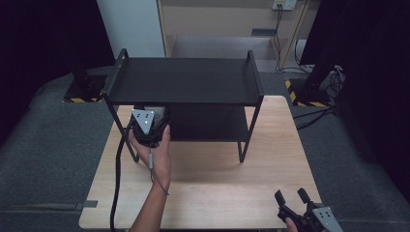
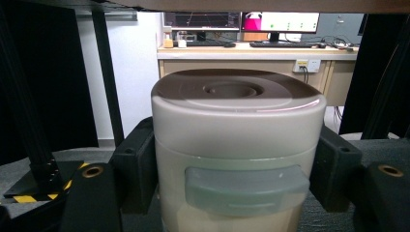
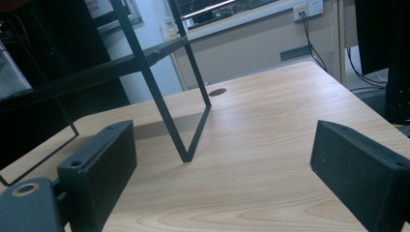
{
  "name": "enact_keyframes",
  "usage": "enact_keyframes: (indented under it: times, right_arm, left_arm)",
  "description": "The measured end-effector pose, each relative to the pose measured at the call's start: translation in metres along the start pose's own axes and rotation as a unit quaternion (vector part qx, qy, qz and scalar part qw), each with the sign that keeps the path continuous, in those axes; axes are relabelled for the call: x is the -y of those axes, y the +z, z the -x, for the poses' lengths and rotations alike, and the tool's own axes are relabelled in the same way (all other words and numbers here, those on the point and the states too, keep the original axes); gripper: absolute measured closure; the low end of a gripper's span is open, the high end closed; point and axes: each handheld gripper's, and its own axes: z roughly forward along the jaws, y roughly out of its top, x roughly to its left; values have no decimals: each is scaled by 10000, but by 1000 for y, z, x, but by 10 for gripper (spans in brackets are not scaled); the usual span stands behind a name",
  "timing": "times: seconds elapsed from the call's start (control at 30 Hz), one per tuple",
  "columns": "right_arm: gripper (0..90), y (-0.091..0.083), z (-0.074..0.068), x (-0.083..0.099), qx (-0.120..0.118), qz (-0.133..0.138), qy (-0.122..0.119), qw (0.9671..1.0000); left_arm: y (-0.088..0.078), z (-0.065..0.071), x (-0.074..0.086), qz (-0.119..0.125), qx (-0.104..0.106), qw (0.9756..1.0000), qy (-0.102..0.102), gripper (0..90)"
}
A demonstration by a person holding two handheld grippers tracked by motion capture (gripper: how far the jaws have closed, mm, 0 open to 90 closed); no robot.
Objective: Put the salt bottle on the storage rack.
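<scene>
A cream lidded container (image 2: 237, 145) with a grey-green front tab sits squarely between the jaws of my left gripper (image 2: 237, 166), which is shut on its sides. From the high view a hand holds that left gripper (image 1: 149, 123) at the front left of a black two-tier shelf (image 1: 183, 79), just under the top tier's edge, with a pale bit of the container (image 1: 155, 111) showing. My right gripper (image 1: 291, 195) hovers open at the table's near right corner. In its own view the right gripper (image 3: 222, 159) has only bare wood between its jaws.
The shelf stands on a light wooden table (image 1: 217, 183); its front right leg (image 3: 186, 154) is ahead of the right gripper. A cable (image 1: 116, 183) trails off the left gripper over the table's front. Grey carpet and black stands surround the table.
</scene>
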Motion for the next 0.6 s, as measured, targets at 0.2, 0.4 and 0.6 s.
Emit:
enact_keyframes:
  times: [0.2,0.4,0.6]
  right_arm:
    - [93,0,0,0,2,3,-1,10000]
    - [93,0,-1,0,-4,-20,15,10000]
    - [92,2,-1,0,-50,-23,3,10000]
  left_arm:
    - [1,1,2,36,-19,10000,21,305]
    - [1,1,3,52,-18,10000,12,304]
    - [0,0,4,100,11,9999,44,251]
